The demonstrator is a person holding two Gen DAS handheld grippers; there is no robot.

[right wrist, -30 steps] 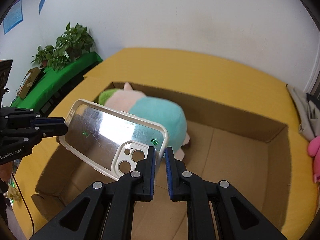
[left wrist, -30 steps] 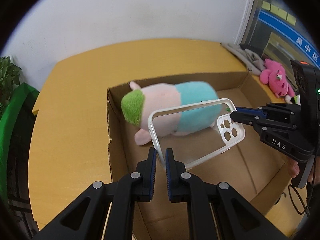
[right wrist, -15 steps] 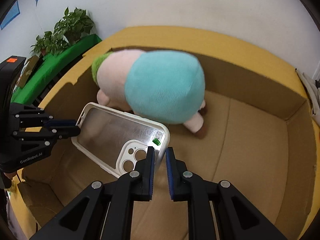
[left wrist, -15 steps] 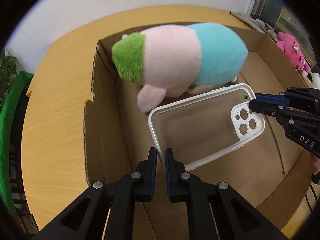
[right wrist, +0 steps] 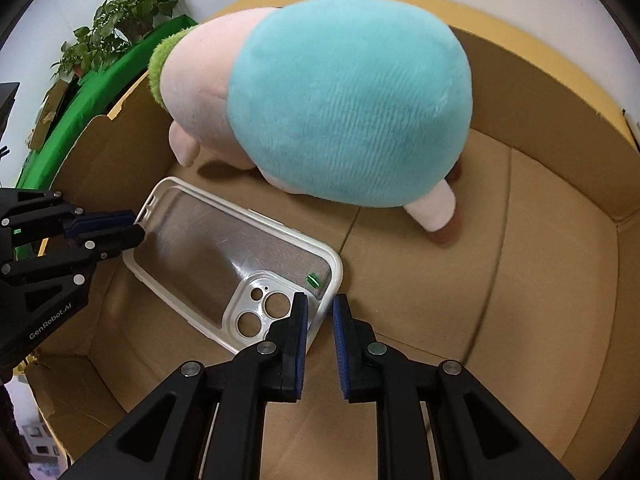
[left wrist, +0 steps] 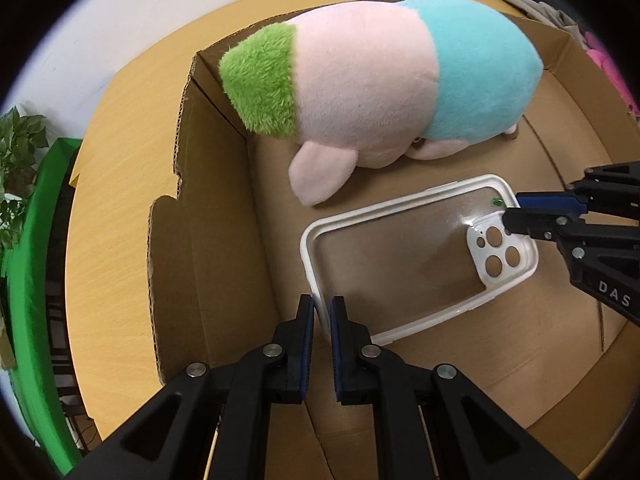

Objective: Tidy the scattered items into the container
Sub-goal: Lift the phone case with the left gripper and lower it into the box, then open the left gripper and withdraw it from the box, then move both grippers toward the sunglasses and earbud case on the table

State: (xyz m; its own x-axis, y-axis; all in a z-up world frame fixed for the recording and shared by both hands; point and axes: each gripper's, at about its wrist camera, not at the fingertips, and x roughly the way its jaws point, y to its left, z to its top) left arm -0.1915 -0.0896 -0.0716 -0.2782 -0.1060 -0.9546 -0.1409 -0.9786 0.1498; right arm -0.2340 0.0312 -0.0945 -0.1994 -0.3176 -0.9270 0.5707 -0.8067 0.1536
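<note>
The phone case is held low inside the cardboard box, just in front of the plush toy that already lies against the far wall. The case is carried at both ends. The left gripper is clamped on the rim at the plain end. The right gripper is placed at the camera-cutout corner, and its jaws have just been easing apart; in the right wrist view a sliver of gap shows beside the outer pad, while the rim is still between the pads and seemingly touched by the inner one, so a slackening grasp is judged rather than a full release.

The case is judged to be very light and fairly flexible: a thin white bumper around a clear back panel (scratched and glossy, so likely slippery on its flat faces). The rim is therefore the sensible place to be pinched, since the back offers no edge. A single-ended hold would probably let it droop or twist, but little harm is expected from a short drop onto cardboard.

The long axis is laid roughly level, running between the two grippers, parallel to the toy's length. The open side is turned up, and the camera cutouts are at the right-hand end. Whether the underside already rests on the box floor cannot be told.
</note>
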